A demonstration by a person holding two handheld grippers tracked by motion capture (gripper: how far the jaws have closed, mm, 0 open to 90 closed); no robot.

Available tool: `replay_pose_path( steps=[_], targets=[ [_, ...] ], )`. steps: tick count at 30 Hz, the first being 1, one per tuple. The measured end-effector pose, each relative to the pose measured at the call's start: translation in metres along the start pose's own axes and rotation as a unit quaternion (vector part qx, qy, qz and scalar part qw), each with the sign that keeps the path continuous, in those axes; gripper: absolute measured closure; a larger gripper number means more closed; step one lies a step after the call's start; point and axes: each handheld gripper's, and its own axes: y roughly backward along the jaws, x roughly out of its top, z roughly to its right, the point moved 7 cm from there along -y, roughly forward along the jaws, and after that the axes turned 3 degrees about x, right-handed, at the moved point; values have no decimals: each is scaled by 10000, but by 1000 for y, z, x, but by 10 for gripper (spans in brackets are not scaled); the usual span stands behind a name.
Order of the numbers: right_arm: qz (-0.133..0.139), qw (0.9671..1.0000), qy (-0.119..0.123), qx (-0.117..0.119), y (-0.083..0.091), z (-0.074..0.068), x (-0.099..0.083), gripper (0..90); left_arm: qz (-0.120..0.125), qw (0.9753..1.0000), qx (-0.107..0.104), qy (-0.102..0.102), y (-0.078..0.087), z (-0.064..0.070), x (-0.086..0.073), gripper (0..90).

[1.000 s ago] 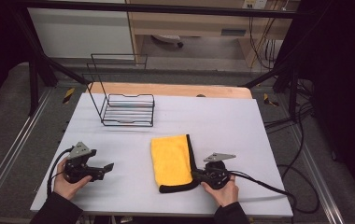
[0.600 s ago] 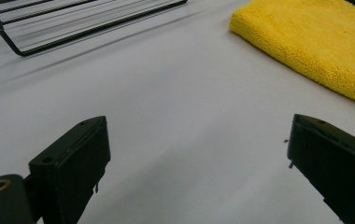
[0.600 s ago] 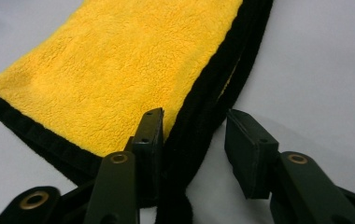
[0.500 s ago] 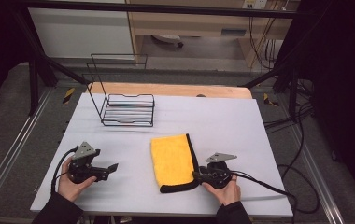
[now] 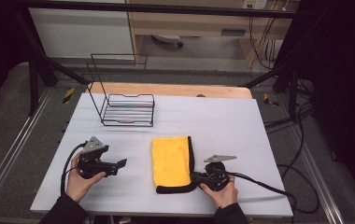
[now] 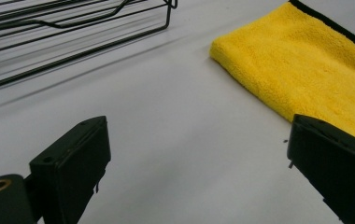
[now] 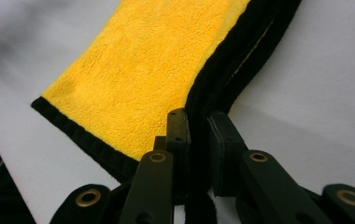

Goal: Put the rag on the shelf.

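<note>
A plush yellow microfibre cloth with a black sewn border lies folded into a long rectangle on the smooth white table, near its front edge and between the two hands. The right gripper has its flat black jaws pinched tight on the cloth's dark hem at the near right corner. The left gripper rests just left of the cloth with its blocky jaws wide apart over bare tabletop, and a thin black wire rack stands farther back

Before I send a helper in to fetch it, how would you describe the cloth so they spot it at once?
On the white table, look at the near edge, in front of the black wire rack. The cloth lies folded flat there: bright yellow and fluffy with a black border, its near right corner pinched in the right gripper.
</note>
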Motion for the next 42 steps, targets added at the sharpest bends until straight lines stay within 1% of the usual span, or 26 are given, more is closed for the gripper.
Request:
replay_pose_path(
  steps=[4, 6, 7, 10, 11, 12, 13, 14, 16, 17, 18, 20, 21, 22, 25, 26, 27, 28, 31, 33, 35, 37, 38, 39, 40, 42],
  targets=[
    [35, 10000, 25, -49, 0, 0, -1, 776, 24, 10000, -41, -22, -5, 6, 10, 63],
    [75, 9996, 219, -143, 0, 3, -2, 693, 29, 10000, -51, -23, -12, 12, 18, 65],
    [139, 9991, 335, -199, 1, 4, -2, 637, 29, 10000, -51, -23, -12, 12, 18, 66],
    [311, 9967, 690, -300, 6, 10, 2, 488, 20, 10000, -79, -35, -21, 18, 25, 76],
    [311, 9967, 690, -300, 6, 10, 2, 488, -12, 10000, -77, -53, -24, 20, 27, 76],
    [438, 9943, 892, -376, 11, 14, 6, 419, -79, 9999, -48, -83, -32, 24, 31, 78],
    [511, 9931, 978, -397, 13, 17, 8, 378, -111, 9999, -35, -86, -36, 26, 33, 80],
    [595, 9924, 1000, -393, 15, 19, 10, 346, -111, 9999, -35, -86, -36, 26, 33, 81],
    [731, 9902, 1118, -411, 18, 23, 14, 286, -179, 9998, -17, -79, -45, 29, 37, 87],
    [743, 9896, 1155, -419, 19, 24, 15, 259, -207, 9998, -22, -45, -55, 32, 42, 97],
    [750, 9887, 1223, -426, 20, 26, 16, 247, -207, 9998, -22, -45, -55, 32, 42, 111],
    [753, 9887, 1216, -439, 21, 27, 17, 227, -229, 9997, 9, -7, -64, 34, 47, 124],
    [768, 9887, 1207, -438, 23, 31, 18, 182, -239, 9997, 36, 20, -69, 35, 49, 160],
    [793, 9886, 1197, -452, 24, 34, 19, 165, -264, 9996, 77, 28, -73, 35, 51, 179],
    [829, 9892, 1128, -443, 26, 37, 21, 146, -359, 9992, 154, 60, -87, 36, 56, 219],
    [863, 9895, 1071, -453, 28, 40, 22, 125, -375, 9991, 202, 81, -91, 36, 57, 264],
    [863, 9895, 1071, -453, 28, 40, 22, 125, -396, 9989, 221, 93, -95, 36, 58, 264],
    [861, 9892, 1086, -487, 29, 42, 23, 105, -417, 9988, 230, 119, -100, 35, 58, 324],
    [857, 9890, 1100, -496, 30, 43, 25, 86, -533, 9979, 277, 258, -116, 33, 57, 402],
    [864, 9889, 1096, -512, 29, 44, 25, 82, -582, 9975, 291, 274, -119, 32, 56, 452],
    [860, 9893, 1061, -510, 29, 45, 25, 77, -647, 9970, 263, 319, -125, 31, 55, 488],
    [856, 9892, 1066, -528, 29, 47, 26, 75, -660, 9968, 172, 429, -130, 31, 54, 530],
    [856, 9892, 1066, -528, 29, 47, 26, 75, -667, 9966, 130, 467, -132, 32, 53, 530],
    [865, 9893, 1049, -534, 29, 47, 26, 72, -690, 9964, 105, 478, -133, 32, 53, 569],
    [865, 9893, 1049, -534, 29, 47, 26, 72, -707, 9962, 76, 502, -135, 32, 52, 569],
    [854, 9899, 997, -544, 29, 49, 27, 70, -729, 9958, -2, 550, -135, 32, 51, 628]
  ],
)
